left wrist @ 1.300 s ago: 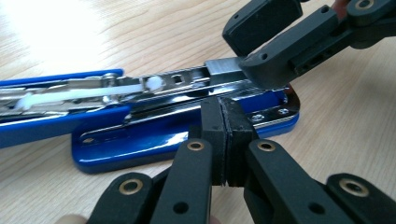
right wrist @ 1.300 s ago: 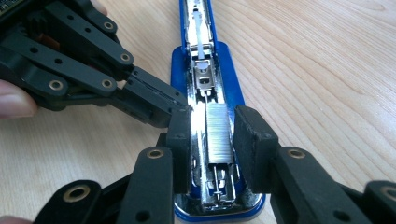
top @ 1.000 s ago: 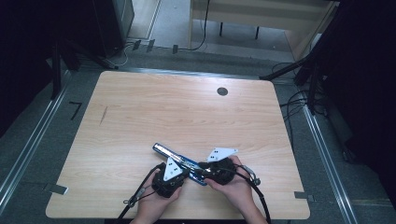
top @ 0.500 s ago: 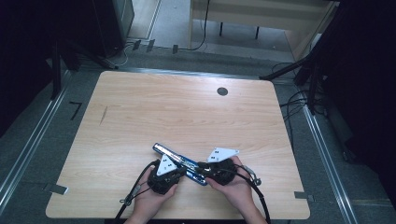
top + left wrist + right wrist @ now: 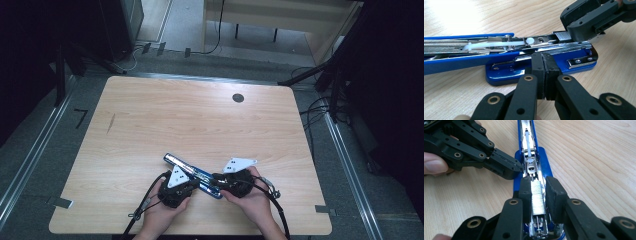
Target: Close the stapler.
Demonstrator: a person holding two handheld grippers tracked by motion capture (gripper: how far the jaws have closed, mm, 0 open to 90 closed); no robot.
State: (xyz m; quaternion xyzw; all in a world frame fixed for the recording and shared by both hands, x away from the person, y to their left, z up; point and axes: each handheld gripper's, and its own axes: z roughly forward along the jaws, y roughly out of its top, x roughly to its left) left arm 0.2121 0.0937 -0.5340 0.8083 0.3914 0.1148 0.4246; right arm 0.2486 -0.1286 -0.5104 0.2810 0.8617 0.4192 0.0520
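So a blue stapler (image 5: 192, 173) is lying opened up near the front edge of the worktop (image 5: 150, 120), long axis running diagonally in the high view, from far-left to near-right, right between the two hands. A strip of staples (image 5: 536, 198) is being pinched by the right tongs (image 5: 537, 196), and the strip is lined up lengthwise over the open metal magazine (image 5: 532, 167), so the strip's long axis and the channel's already match pretty well. Those jaws have just been nudged a touch wider, with the strip between the pads. The left tongs (image 5: 544, 72) are pressed together with nothing between them, tips set against the side of the magazine just above the blue base (image 5: 506, 75), apparently to keep the thing from sliding. The right tongs are closest to the open front end of the channel, so that's the hand the loading looks to depend on: the strip probably just needs to be lowered straight into the rail and slid back. If it's tilted sideways it'll likely catch on the channel walls.
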